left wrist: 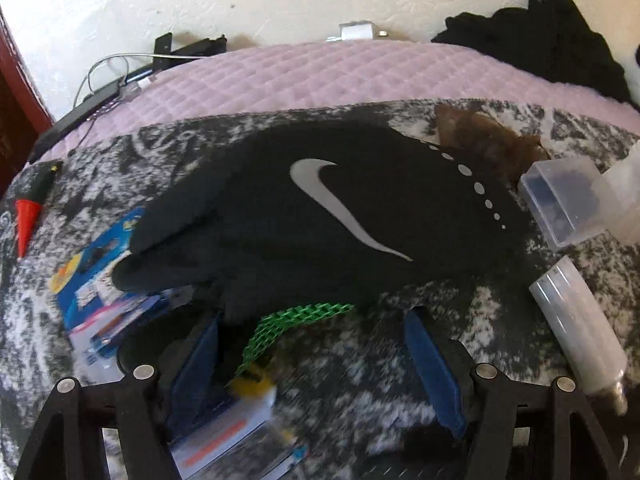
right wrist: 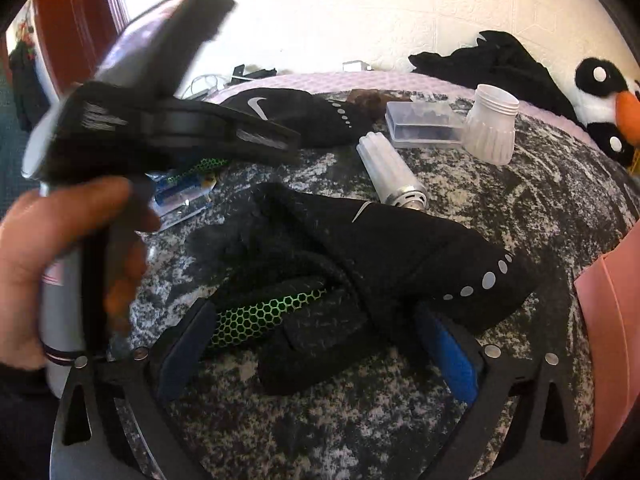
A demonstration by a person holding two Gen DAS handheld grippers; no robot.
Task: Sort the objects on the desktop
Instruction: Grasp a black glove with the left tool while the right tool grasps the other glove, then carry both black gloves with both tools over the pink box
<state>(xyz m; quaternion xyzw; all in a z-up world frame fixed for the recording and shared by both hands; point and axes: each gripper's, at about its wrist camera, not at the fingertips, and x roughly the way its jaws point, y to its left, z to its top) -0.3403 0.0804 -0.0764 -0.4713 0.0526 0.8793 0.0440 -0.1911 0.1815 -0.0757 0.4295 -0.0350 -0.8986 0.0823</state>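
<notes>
**Two gloves, two wide hand-held grippers, and clutter on every side**

On the far left of the mottled grey-and-white blanket (left wrist: 360, 380) lies a red cone-tipped marker (left wrist: 28, 216), then a blue printed card pack (left wrist: 96, 276) partly under the fingers of a black fleece glove with a silver swoosh (left wrist: 320, 216). The left hand-held gripper (left wrist: 316, 344) stands wide, its blue pads low before this glove's near edge, holding nothing. A closing pinch here could catch the card pack or the green honeycomb palm patch (left wrist: 296, 320) alone, so the glove would trail and slip.

The right hand-held gripper (right wrist: 316, 344) is also wide, with a second black fleece glove, folded over on itself (right wrist: 360, 264), lying between its pads; I judge it not yet clamped. Gripping only the loose upper fold could let it unroll. Lifting carelessly might nudge the ribbed white cylinder with a metal end (right wrist: 392, 176) just behind it, which would likely roll toward the clear lidded plastic box (right wrist: 424, 124) and white ribbed jar (right wrist: 492, 128).
</notes>
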